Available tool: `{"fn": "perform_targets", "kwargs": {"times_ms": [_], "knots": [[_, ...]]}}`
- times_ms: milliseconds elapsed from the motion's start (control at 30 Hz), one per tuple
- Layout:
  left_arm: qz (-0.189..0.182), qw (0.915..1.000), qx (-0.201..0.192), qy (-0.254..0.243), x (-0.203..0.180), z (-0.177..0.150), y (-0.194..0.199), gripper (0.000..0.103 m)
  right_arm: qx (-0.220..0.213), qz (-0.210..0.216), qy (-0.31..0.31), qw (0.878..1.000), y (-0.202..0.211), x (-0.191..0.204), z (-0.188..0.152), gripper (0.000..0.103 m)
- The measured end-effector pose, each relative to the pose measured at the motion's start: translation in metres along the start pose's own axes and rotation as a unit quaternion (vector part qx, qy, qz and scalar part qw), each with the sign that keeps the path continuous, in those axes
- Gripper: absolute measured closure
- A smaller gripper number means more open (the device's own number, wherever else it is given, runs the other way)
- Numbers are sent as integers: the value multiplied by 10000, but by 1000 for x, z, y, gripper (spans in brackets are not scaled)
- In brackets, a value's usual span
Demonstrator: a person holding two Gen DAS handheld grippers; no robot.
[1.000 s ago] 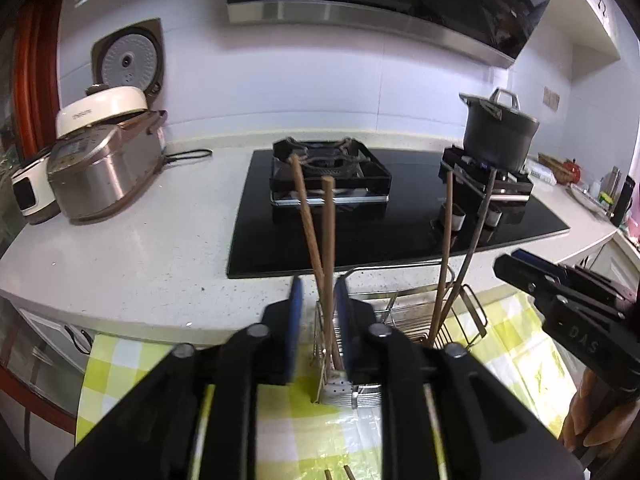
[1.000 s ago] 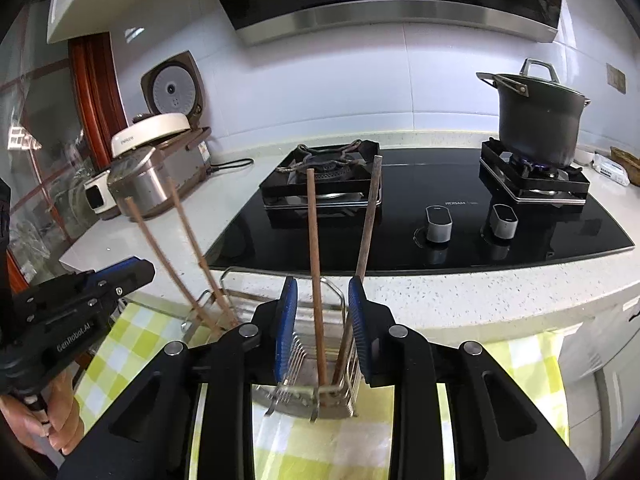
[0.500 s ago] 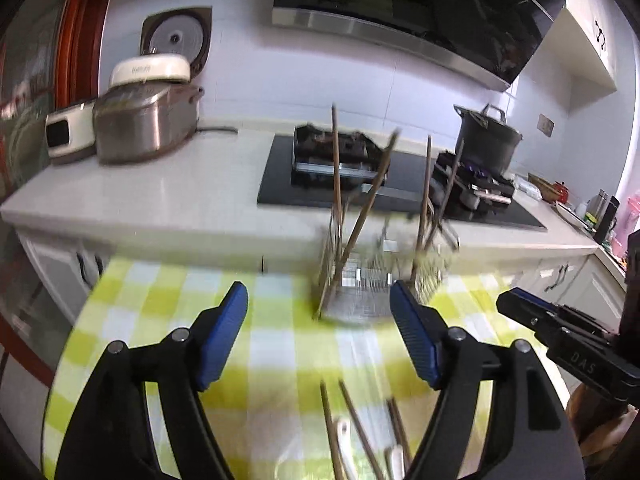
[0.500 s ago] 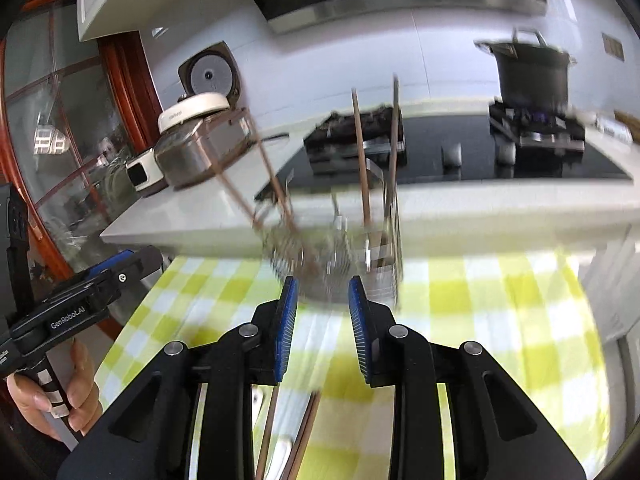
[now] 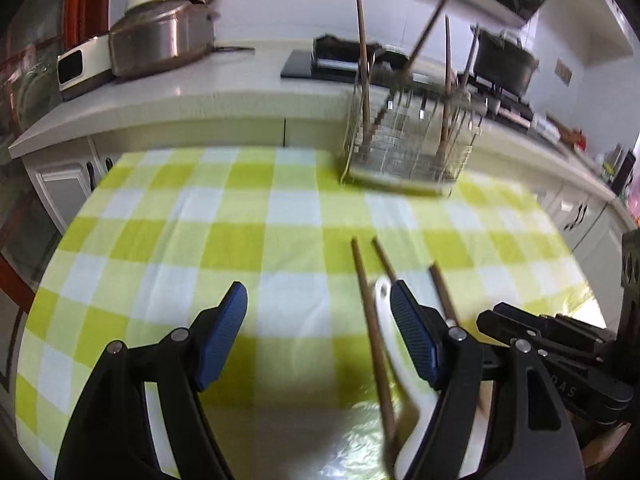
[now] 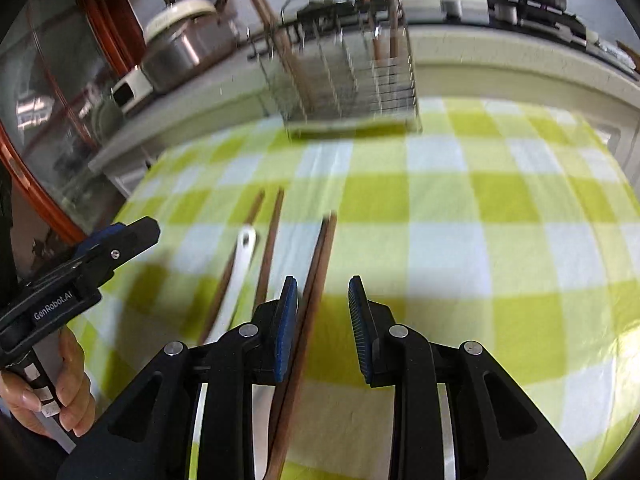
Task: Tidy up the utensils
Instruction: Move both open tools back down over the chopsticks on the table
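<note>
A wire utensil rack (image 5: 408, 148) stands at the far edge of the yellow-green checked cloth (image 5: 224, 248) and holds several brown chopsticks (image 5: 362, 40) upright; it also shows in the right wrist view (image 6: 352, 80). Loose brown chopsticks (image 6: 270, 248) and a white spoon (image 6: 240, 268) lie on the cloth. My left gripper (image 5: 318, 336) is wide open and empty above the cloth, left of the spoon (image 5: 394, 356). My right gripper (image 6: 322, 328) is open, low over a pair of chopsticks (image 6: 316, 280) that run under its left finger.
A counter behind the cloth carries a steel rice cooker (image 5: 160, 40), a black hob and a dark pot (image 5: 506, 64). Cabinet doors (image 5: 64, 188) sit below the counter. The right gripper shows at the right of the left wrist view (image 5: 552, 344).
Both grippers have pulled back from the rack and tilted down toward the cloth. The left jaws opened wide. The loose chopsticks and spoon have come into view.
</note>
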State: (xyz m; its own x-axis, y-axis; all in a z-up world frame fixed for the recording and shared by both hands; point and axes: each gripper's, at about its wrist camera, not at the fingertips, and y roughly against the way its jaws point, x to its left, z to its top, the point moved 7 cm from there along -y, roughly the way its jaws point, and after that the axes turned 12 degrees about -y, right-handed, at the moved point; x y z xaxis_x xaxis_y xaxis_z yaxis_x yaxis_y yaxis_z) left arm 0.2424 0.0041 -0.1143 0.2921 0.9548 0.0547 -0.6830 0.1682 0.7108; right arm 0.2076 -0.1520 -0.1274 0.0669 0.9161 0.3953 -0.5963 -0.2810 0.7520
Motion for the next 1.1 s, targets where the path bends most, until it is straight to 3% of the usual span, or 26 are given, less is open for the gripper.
{"fn": "perform_targets", "kwargs": {"times_ms": [400, 800, 1100], "knots": [[-111, 9991, 389, -101, -7, -27, -22, 32, 86, -400, 179, 9990, -13, -2, -11, 76], [-35, 9984, 537, -170, -8, -30, -28, 32, -41, -892, 467, 9949, -12, -3, -8, 76], [-19, 9981, 574, -213, -11, -29, -32, 32, 3, -852, 403, 9955, -12, -5, -12, 76]]}}
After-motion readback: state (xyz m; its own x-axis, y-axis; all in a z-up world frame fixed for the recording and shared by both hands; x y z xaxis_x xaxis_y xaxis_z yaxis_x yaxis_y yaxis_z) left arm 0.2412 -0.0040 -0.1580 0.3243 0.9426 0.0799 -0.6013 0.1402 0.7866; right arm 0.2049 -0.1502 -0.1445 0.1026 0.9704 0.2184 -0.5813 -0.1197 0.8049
